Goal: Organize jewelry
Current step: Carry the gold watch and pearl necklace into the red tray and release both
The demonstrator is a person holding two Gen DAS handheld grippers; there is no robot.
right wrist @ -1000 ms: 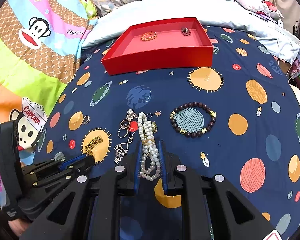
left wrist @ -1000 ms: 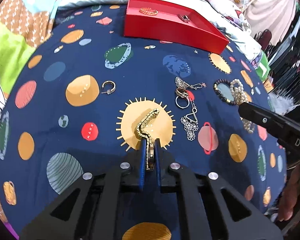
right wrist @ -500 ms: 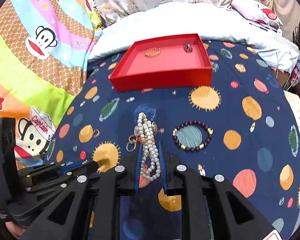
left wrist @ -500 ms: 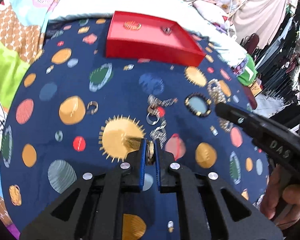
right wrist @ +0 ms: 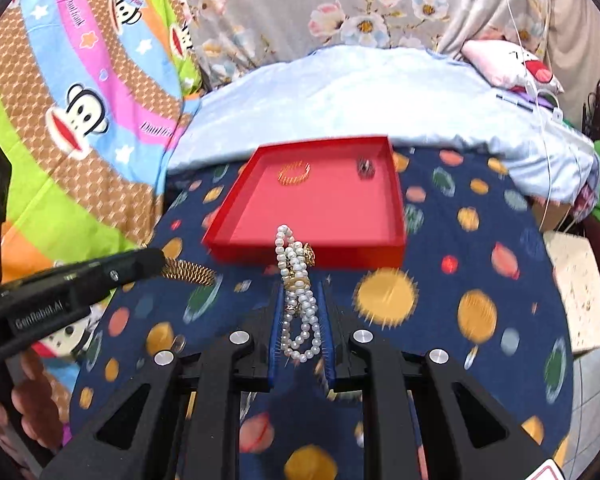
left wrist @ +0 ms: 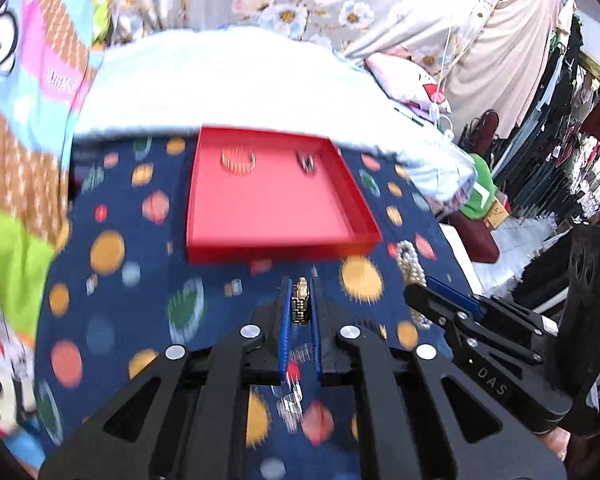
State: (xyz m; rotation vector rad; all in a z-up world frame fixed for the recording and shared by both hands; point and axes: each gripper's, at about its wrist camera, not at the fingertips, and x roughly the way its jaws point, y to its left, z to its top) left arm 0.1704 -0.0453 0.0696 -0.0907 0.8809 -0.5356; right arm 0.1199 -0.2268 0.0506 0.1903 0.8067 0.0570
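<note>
My left gripper (left wrist: 300,300) is shut on a gold link bracelet (left wrist: 301,306) and holds it in the air just before the red tray (left wrist: 276,246). My right gripper (right wrist: 302,304) is shut on a pearl bracelet (right wrist: 298,280), also lifted, short of the tray's (right wrist: 396,216) near wall. In the tray lie a gold ring-shaped piece (right wrist: 294,173) and a small dark piece (right wrist: 366,167). The left gripper shows in the right wrist view (right wrist: 156,262) with the gold bracelet (right wrist: 190,272) sticking out. The right gripper and pearls (left wrist: 410,264) show in the left wrist view.
The tray stands on a navy planet-print cloth (right wrist: 480,264) over a round table. A pale blue pillow (right wrist: 360,96) lies behind the tray. Colourful monkey-print bedding (right wrist: 80,112) is at the left. The table's right edge drops to boxes and floor (right wrist: 576,280).
Both grippers have lifted their bracelets off the cloth and moved forward towards the red tray, which now looks larger and nearer. The remaining jewelry on the cloth has passed below the views.
</note>
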